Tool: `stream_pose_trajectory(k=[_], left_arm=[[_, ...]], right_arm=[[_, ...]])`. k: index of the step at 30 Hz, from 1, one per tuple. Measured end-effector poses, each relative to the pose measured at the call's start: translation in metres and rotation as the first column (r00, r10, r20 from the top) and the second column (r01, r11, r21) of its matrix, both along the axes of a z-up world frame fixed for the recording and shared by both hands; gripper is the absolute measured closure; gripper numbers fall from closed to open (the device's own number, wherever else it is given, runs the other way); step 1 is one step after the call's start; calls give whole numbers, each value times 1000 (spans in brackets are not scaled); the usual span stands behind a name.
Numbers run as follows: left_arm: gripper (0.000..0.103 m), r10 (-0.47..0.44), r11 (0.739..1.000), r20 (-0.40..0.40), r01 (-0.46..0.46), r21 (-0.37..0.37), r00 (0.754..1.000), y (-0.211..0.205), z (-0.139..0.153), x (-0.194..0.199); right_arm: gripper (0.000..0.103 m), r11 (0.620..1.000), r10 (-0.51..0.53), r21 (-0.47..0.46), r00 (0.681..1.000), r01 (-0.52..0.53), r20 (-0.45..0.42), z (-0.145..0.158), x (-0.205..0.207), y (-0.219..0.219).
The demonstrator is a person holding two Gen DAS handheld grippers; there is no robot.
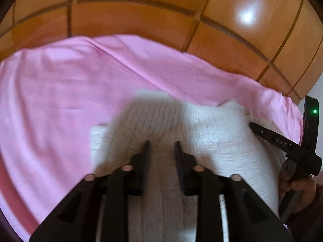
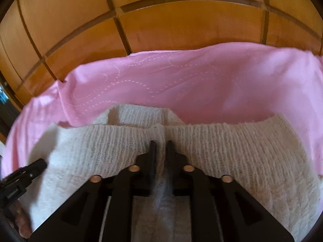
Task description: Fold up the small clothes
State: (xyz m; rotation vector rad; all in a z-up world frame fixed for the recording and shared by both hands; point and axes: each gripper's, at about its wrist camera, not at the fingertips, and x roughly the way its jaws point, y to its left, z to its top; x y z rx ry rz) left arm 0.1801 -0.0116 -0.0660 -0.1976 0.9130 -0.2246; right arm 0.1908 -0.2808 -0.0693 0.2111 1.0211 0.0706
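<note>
A white knitted garment (image 1: 212, 133) lies on a pink quilted cover (image 1: 60, 92). My left gripper (image 1: 162, 143) is shut on a ridge of the knit, which runs back between its fingers. My right gripper (image 2: 160, 142) is shut on the same white knit (image 2: 232, 151) near its ribbed edge, with a fold bunched between its narrow jaws. The right gripper also shows at the right edge of the left wrist view (image 1: 254, 127). The left gripper shows at the lower left of the right wrist view (image 2: 38, 167).
The pink cover (image 2: 201, 84) spreads out under the garment on all sides. Orange wooden panels (image 1: 131, 18) with dark grooves rise behind it, also in the right wrist view (image 2: 181, 24). A dark device with a green light (image 1: 311, 111) stands at the right.
</note>
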Motion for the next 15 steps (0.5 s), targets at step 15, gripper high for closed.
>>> stream_pose_trajectory(k=[15], left_arm=[[48,32,999,117,-36,37,993,18,44,-82]], right_arm=[[29,995,96,-1,990,-97,103,58,-102,30]])
